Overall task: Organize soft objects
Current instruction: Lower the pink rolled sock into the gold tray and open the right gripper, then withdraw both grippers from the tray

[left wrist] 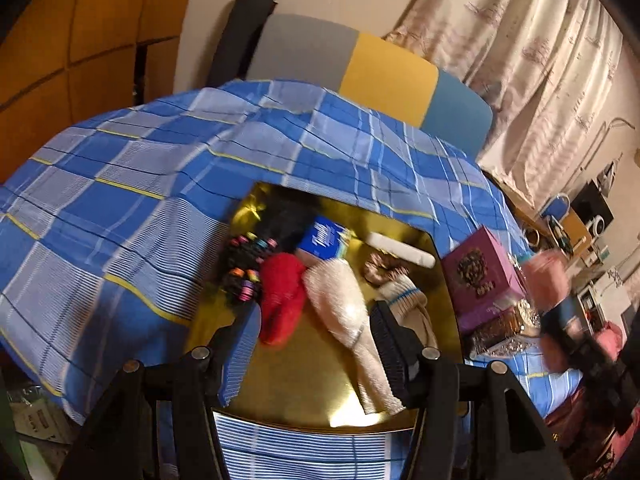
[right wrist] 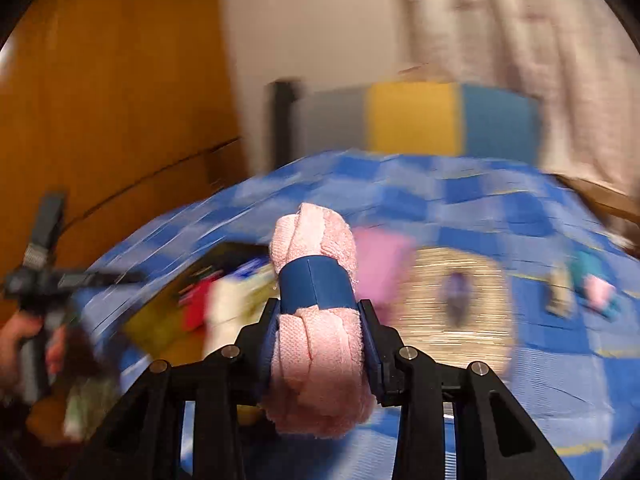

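Right gripper (right wrist: pixel 320 344) clamped on pink rolled towel (right wrist: pixel 316 320), center frame, above the blue bedspread (right wrist: pixel 440 200). Soft, light, compressible; blue band (right wrist: pixel 316 284) keeps it rolled, so mid-roll grip suits. Left gripper (left wrist: pixel 316 332) apart, empty, over gold tray (left wrist: pixel 304 384).

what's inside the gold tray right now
The gold tray holds a red sock, cream sock, black hair ties and a blue packet; anything beneath them is hidden.
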A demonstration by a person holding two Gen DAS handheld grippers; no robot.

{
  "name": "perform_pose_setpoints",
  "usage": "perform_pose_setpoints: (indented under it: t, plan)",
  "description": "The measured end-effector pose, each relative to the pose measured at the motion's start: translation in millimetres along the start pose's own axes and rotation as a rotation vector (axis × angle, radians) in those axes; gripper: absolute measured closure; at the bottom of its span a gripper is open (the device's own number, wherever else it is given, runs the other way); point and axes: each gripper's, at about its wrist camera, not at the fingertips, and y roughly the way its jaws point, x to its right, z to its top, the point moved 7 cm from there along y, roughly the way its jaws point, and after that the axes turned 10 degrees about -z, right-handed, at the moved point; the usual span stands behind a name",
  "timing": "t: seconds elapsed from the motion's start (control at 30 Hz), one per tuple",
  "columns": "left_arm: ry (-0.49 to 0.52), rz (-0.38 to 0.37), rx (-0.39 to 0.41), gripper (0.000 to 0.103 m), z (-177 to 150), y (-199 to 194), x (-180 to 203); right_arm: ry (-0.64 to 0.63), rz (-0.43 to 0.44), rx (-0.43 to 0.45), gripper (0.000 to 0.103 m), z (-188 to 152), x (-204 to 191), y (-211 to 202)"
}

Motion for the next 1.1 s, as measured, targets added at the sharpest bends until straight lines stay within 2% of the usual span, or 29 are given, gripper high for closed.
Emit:
perform_pose_setpoints:
  t: [0.17, 0.33, 0.63, 0.8, 0.87, 1.0, 1.1]
  plan:
    - [-0.056, 0.016, 0.05, 0.045, 7, -24, -27, -0.142, 0.137, -0.099, 0.065, -6, -75, 40]
    - [-0.093, 0.042, 0.077, 0.045, 5, -41, -51, -0.209, 0.249, -0.246, 0.065, -17, -121, 81]
    - [-0.153, 0.047, 0.109, 0.046, 3, -56, -74, -0.224, 0.301, -0.434, 0.065, -24, -173, 151]
    - [-0.168, 0.039, 0.109, 0.046, 2, -55, -78, -0.23, 0.309, -0.448, 0.061, -30, -193, 168]
    - [-0.168, 0.037, 0.106, 0.046, 1, -54, -78, -0.212, 0.303, -0.44, 0.055, -29, -195, 171]
    - [-0.176, 0.035, 0.1, 0.046, -1, -52, -78, -0.134, 0.322, -0.425, 0.051, -24, -187, 164]
    - [-0.182, 0.03, 0.097, 0.045, -3, -49, -77, -0.118, 0.303, -0.379, 0.05, -20, -176, 149]
